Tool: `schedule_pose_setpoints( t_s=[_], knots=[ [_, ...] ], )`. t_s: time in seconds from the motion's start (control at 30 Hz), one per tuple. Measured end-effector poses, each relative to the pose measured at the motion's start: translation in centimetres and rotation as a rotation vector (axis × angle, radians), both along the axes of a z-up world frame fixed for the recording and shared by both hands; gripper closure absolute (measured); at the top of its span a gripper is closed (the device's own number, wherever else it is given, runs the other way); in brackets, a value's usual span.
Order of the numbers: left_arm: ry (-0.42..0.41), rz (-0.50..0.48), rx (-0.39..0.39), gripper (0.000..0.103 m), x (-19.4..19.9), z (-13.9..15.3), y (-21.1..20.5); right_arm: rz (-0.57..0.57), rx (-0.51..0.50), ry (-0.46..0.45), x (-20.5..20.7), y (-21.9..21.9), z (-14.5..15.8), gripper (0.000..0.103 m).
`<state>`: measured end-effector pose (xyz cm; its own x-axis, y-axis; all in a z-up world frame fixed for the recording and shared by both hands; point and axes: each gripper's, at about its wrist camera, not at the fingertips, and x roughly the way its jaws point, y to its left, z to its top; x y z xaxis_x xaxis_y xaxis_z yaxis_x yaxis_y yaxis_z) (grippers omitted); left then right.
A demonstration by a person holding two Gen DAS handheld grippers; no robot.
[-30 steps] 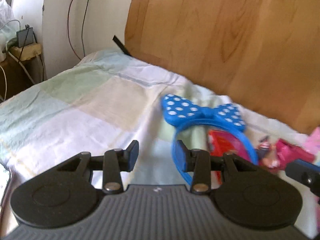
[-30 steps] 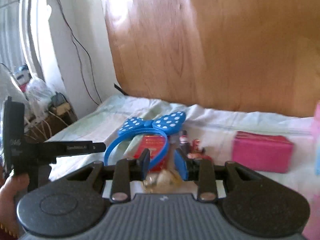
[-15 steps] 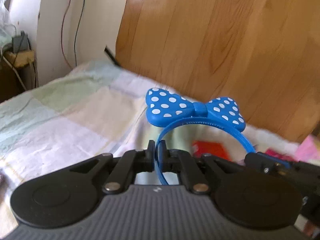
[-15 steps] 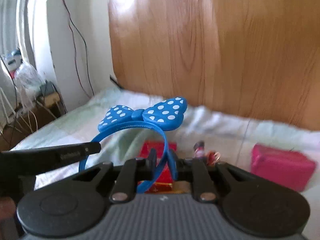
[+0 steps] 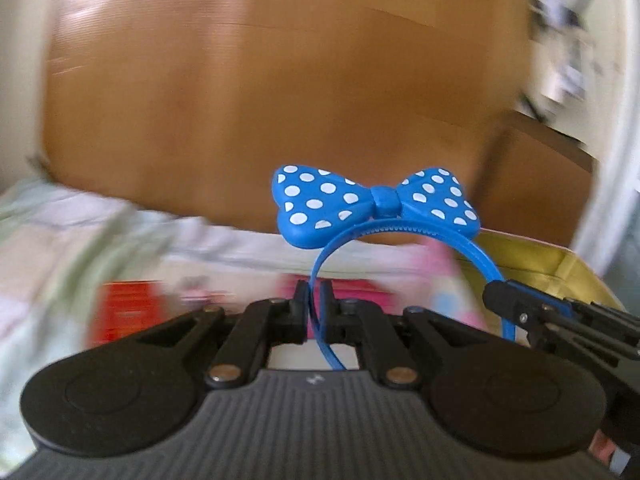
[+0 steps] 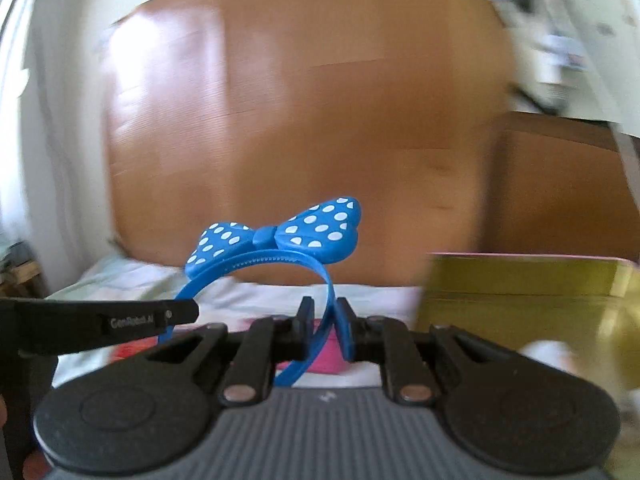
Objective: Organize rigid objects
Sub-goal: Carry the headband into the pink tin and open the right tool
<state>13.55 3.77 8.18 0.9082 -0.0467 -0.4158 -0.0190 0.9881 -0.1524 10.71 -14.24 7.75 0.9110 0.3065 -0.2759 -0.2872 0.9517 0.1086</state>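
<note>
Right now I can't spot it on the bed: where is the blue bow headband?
The blue bow headband is lifted above the bed, one end in the left gripper, the other in the right gripper, before the wooden headboard.

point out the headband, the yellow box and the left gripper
headband [image 5: 376, 198]: left wrist view, knot of the dotted bow
yellow box [image 6: 520, 280]: right wrist view, its near wall
left gripper [image 5: 314, 304]: left wrist view, between the fingertips, shut on the band

A bed covered by a pale checked sheet is seen; on it a red box and a pink box are laid, blurred
</note>
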Motion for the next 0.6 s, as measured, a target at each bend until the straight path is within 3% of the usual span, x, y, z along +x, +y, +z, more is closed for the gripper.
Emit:
schedule_pose_setpoints(
  t_s=[0.27, 0.53, 0.6],
  knots=[
    [0.056, -0.178, 0.052, 0.096, 3.8, -0.5, -11.1, -0.191, 0.057, 0.042, 0.1, -11.6, -0.9, 0.09],
    [0.095, -0.222, 0.124, 0.096, 6.3, -1.6, -15.7, -0.262, 0.084, 0.095, 1.2, -16.2, -2.3, 0.09],
    [0.112, -0.228, 0.137, 0.094, 6.9, -1.9, -16.3, -0.272, 0.085, 0.129, 1.8, -16.6, -2.6, 0.086]
  ],
)
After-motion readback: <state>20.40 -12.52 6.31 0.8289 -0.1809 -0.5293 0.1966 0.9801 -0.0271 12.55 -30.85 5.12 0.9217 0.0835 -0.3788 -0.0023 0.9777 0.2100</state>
